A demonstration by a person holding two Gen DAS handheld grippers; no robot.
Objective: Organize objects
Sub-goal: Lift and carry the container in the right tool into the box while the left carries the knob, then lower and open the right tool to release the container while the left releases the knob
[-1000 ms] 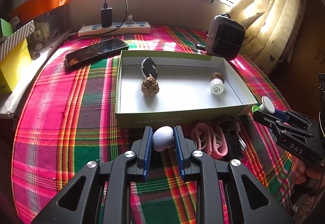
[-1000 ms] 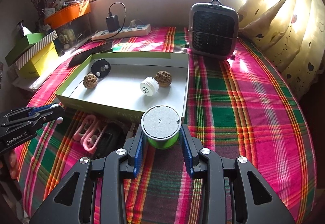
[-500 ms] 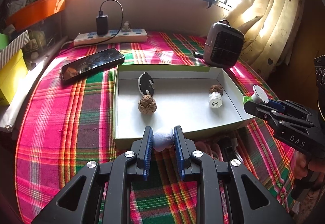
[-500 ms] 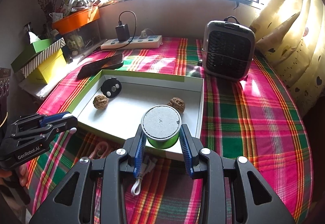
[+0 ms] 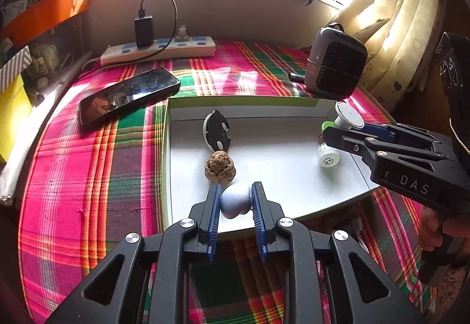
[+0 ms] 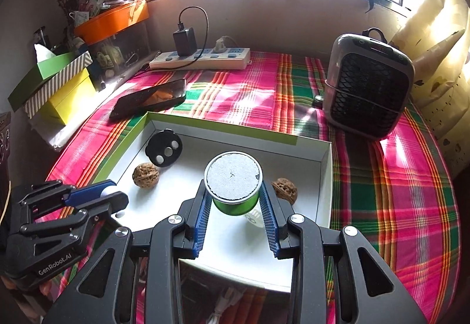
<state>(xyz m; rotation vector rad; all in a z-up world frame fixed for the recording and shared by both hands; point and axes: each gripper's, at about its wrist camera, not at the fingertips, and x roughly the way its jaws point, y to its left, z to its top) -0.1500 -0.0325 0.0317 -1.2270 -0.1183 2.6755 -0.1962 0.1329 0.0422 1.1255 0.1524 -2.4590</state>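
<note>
A pale egg-shaped object point(image 5: 235, 200) and a green-sided tin point(image 6: 233, 187) were held clamped in the left gripper point(image 5: 234, 206) and right gripper point(image 6: 235, 208) jaws over the white tray point(image 5: 282, 109) at frame centre, seemingly for depositing inside.

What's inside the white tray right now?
In the white tray: a black key fob, two walnuts and a small white bottle, partly hidden by the right claw.

a plaid cloth point(image 6: 390, 186) covers the surface. a dark phone point(image 5: 129, 95) lies flat on it. a white power strip point(image 6: 202, 59) with a black charger point(image 6: 184, 41) plugged in runs along the wall. a small grey heater point(image 6: 367, 89) stands upright beside a yellow curtain point(image 5: 390, 15). stacked boxes point(image 6: 55, 89) sit at the left edge.
</note>
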